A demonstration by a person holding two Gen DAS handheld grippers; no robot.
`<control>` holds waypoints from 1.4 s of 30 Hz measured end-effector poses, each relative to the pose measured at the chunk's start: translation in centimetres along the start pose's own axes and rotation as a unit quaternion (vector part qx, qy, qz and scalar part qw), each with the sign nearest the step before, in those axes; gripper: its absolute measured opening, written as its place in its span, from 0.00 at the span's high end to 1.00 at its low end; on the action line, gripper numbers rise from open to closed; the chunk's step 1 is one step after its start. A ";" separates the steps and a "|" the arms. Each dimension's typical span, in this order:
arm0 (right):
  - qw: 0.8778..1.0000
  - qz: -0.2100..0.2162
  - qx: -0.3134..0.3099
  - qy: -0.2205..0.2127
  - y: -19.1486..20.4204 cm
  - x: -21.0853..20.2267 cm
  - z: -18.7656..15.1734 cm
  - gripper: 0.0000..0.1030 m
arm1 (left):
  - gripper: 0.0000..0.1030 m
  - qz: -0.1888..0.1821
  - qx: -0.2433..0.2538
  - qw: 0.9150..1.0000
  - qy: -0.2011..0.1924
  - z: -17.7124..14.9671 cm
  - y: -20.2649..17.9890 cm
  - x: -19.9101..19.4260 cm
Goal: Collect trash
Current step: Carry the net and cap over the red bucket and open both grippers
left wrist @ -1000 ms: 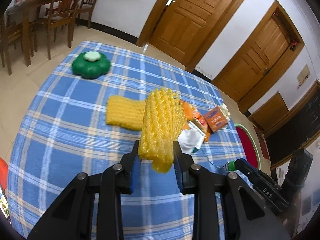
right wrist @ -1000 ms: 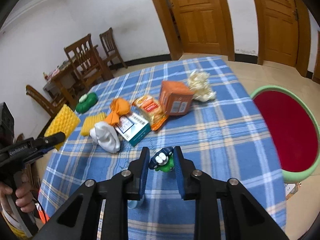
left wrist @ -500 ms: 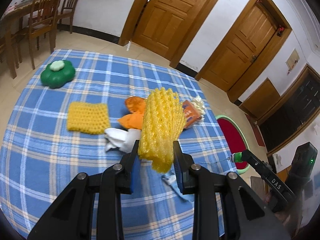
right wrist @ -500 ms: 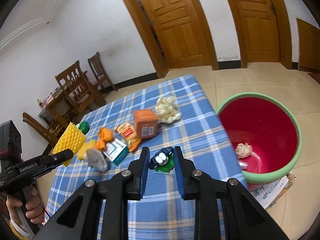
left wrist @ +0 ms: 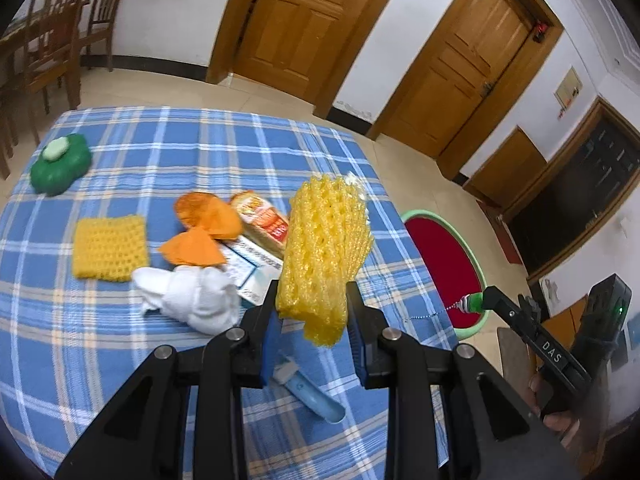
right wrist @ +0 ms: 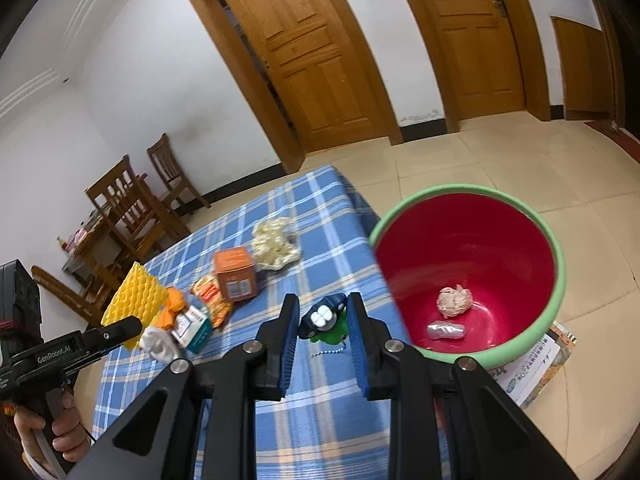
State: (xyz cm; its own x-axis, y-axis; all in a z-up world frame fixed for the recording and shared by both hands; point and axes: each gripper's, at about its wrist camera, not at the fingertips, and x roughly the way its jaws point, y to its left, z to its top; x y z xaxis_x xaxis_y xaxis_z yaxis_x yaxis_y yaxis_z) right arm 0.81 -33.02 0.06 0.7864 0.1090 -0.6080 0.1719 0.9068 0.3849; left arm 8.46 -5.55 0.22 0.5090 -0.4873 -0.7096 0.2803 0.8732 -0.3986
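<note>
1. The left gripper (left wrist: 314, 322) is clamped on a yellow foam fruit net (left wrist: 324, 248), which stands up between its blue pads; the net's lower end hangs below the pads.
2. The right gripper (right wrist: 323, 322) is closed on a small green and dark blue toy (right wrist: 326, 320) with white patches, and a thin bead chain dangles from it.
3. The landmark is the bin (right wrist: 558, 264), red inside with a pale green rim, standing on the tiled floor just beside the table (right wrist: 320, 400) with its blue checked cloth.
4. In the right wrist view the toy is held over the table edge, just beside the bin's rim and not yet over its opening.
5. Inside the bin lie a crumpled pale paper ball (right wrist: 454, 302) and a small clear plastic piece (right wrist: 446, 330).
6. The foam net in the left gripper is farther from the bin than the toy, above the middle of the table.
7. On the table, well apart from the bin, lie a second yellow foam net (left wrist: 110, 248), flat, and a green flower-shaped object (left wrist: 60, 164) at the far corner.
8. Nearer the bin sit orange peel pieces (left wrist: 204, 224), a white crumpled tissue (left wrist: 192, 296), a blue and white carton (right wrist: 194, 326), an orange snack wrapper (left wrist: 266, 226), an orange box (right wrist: 236, 274) and a crumpled whitish wrapper (right wrist: 276, 244).
9. A printed paper (right wrist: 532, 372) lies on the floor, partly under the bin.
</note>
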 end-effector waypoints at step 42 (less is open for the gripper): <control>0.989 -0.093 0.108 -0.031 -11.5 -0.2 0.4 0.64 | 0.71 -0.032 0.156 0.982 0.106 1.5 -13.9 12.4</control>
State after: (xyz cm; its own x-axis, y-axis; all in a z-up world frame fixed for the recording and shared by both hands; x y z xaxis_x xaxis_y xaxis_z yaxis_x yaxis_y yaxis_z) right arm -1.13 -43.67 -3.95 0.7627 -0.0830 -0.6414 0.4346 0.8002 0.4132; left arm 12.11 -23.78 -2.16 0.3099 -0.5017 -0.8076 0.5581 0.7837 -0.2726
